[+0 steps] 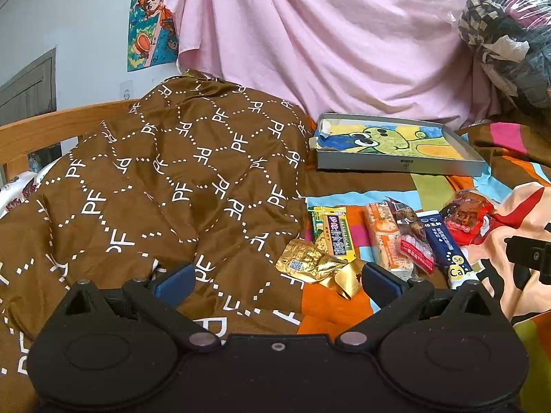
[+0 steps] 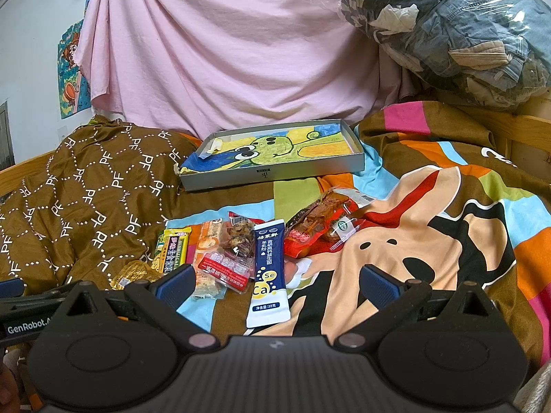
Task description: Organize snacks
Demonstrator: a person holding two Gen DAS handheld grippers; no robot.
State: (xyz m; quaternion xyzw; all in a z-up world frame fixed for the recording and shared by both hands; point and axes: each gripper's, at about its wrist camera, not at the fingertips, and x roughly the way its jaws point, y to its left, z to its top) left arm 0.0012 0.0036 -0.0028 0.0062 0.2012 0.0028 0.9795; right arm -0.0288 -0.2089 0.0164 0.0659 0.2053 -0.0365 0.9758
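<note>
Several snack packets lie in a row on the bedspread: a gold foil packet [image 1: 308,263], a yellow-green bar [image 1: 332,237], an orange bar [image 1: 387,241], a red-and-clear packet [image 1: 415,241], a blue-and-white stick [image 1: 446,246] and a red packet [image 1: 466,216]. They also show in the right wrist view, with the blue stick [image 2: 270,272] central and the red packet [image 2: 316,225] behind it. A shallow grey box [image 1: 396,165] with a cartoon drawing inside sits behind them, also in the right wrist view [image 2: 275,172]. My left gripper [image 1: 275,280] is open, just before the gold packet. My right gripper [image 2: 275,280] is open over the blue stick's near end.
A brown PF-patterned quilt [image 1: 172,179] is heaped at the left. A pink sheet [image 1: 327,34] hangs behind. A clear bag of clothes [image 2: 458,24] sits at the back right. A wooden bed rail [image 1: 44,127] runs along the left.
</note>
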